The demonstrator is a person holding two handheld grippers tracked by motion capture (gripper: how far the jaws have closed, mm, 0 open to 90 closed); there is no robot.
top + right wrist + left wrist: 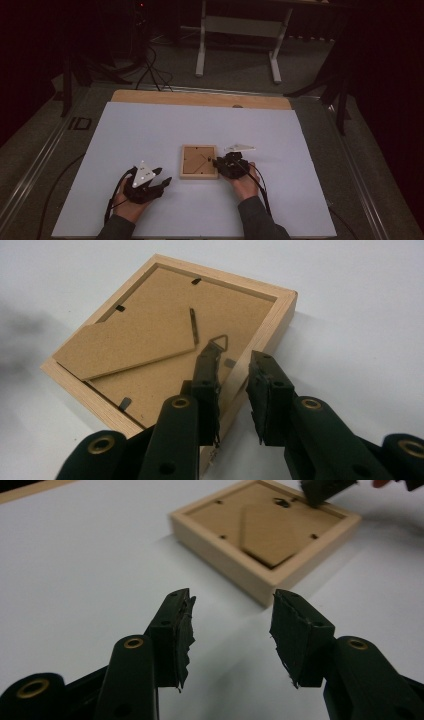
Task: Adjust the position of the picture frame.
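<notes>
Near the middle of the white-covered counter [150,130], slightly toward its near edge, lies a square light-wood picture frame [199,161], face down, with its brown fibreboard backing upward. On that backing a brown fold-out stand flap [125,342] lies slightly raised, and a small metal hanging loop [220,342] sits beside the frame's rim on the right claw's side. Dark metal tabs along the inner rim hold the backing in place.

At the frame's right edge, the right claw [218,162] reaches in from the person's right hand [245,182]. In the right gripper view, its 2 black jaws straddle the wooden rim: 1 jaw stands over the backing just by the hanging loop, the other outside the frame above the white surface. A gap shows between the pads and the rim, so the jaws stand apart rather than clamped; whether a pad touches the wood I cannot tell.

Left of the frame and nearer the counter's front edge, the left claw [162,182] is carried by the person's left hand [127,205], with a grey 3-cornered plate [144,172] on top. Its jaws are spread apart with nothing between them, and they point toward the frame's near corner, close to it but not touching, as the left gripper view [232,630] shows.
</notes>
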